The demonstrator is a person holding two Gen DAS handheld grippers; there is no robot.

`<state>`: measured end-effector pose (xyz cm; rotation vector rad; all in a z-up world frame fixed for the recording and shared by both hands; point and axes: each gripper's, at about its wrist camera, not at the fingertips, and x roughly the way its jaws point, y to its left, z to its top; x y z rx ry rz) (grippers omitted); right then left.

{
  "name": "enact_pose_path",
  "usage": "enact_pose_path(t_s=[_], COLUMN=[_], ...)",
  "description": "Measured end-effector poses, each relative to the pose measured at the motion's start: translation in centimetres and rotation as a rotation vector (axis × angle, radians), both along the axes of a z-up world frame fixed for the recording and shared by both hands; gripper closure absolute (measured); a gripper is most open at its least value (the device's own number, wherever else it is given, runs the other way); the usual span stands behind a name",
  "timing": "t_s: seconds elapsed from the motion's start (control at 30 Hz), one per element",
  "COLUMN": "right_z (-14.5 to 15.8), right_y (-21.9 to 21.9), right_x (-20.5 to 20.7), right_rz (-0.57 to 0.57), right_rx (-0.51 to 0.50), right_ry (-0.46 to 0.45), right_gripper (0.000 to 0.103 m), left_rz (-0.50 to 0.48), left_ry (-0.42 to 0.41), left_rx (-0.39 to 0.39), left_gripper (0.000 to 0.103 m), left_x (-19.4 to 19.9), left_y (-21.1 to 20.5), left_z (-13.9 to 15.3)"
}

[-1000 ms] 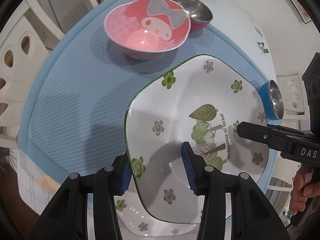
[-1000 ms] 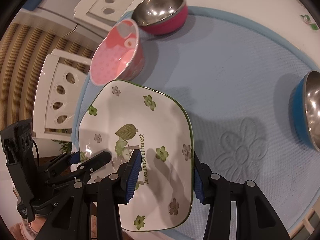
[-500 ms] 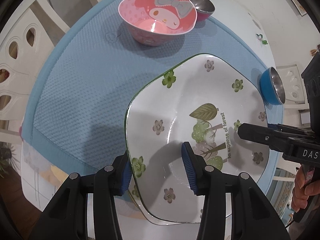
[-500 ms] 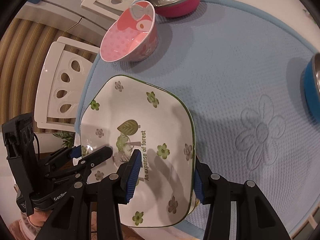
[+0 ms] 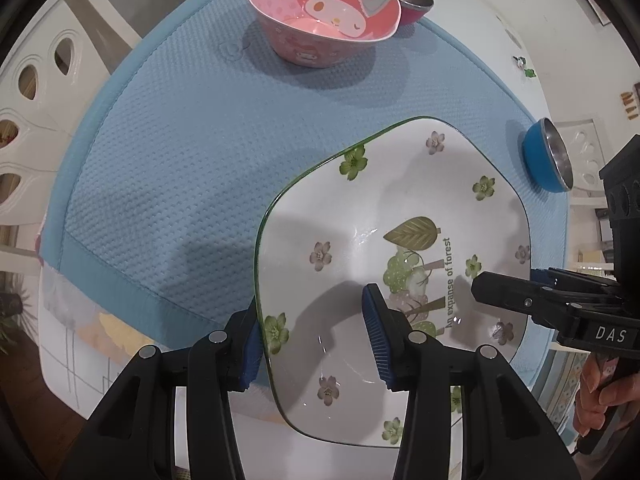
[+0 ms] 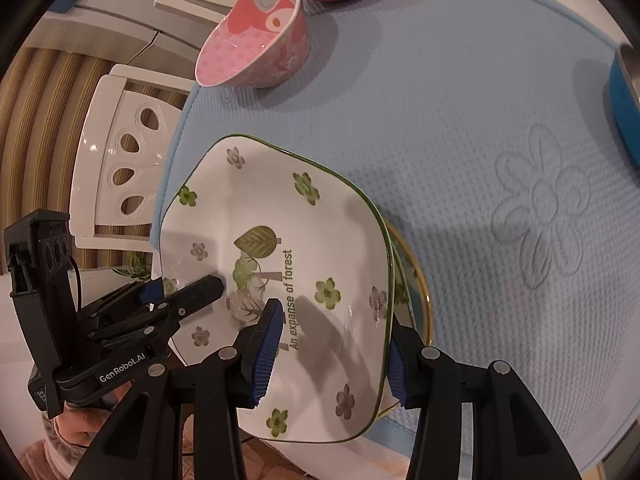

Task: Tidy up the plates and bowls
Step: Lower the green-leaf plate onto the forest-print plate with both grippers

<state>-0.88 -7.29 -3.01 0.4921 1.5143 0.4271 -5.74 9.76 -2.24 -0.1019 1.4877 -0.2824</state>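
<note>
The left gripper (image 5: pixel 314 336) is closed on the near-left rim of the floral plate (image 5: pixel 384 240): one blue pad sits outside the green edge, the other rests inside the plate well. The right gripper (image 6: pixel 328 354) grips the opposite rim of the same plate in the same manner, one pad inside the well beside the printed lettering, the other outside the edge. Both sets of jaws stand partly apart, spanning only the rim. The plate is squarish, white, edged in green, printed with small flowers, a tree and a leaf. It is held over the near edge of the blue mat (image 5: pixel 168 168) that covers the white table (image 5: pixel 480 8). In the right wrist view a gold-rimmed dish (image 6: pixel 416 280) shows just beyond the plate's right edge, below it; whether the two touch cannot be determined. A pink cartoon bowl (image 5: pixel 324 16) stands upright at the far side of the mat, with a magenta steel-lined bowl (image 5: pixel 412 0) just behind it. A blue steel-lined bowl (image 5: pixel 546 160) sits near the mat's right edge, well apart from the pink one. White chairs (image 6: pixel 120 172) stand beside the table.
</note>
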Motion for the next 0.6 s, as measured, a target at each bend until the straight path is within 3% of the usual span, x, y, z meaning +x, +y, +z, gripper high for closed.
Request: enact_pose_path(t_s=[0.6], right_z=[-1.3], right_y=[-0.6], right_x=[-2.0], right_rz=[-0.040], right_rx=[-0.005], right_ry=[0.039], right_gripper=[0.056], left_rz=[-0.035], left_ry=[0.030], left_rx=[0.020], left_gripper=[0.061], left_x=[-1.3], left_y=[-0.9], left_z=[-0.8])
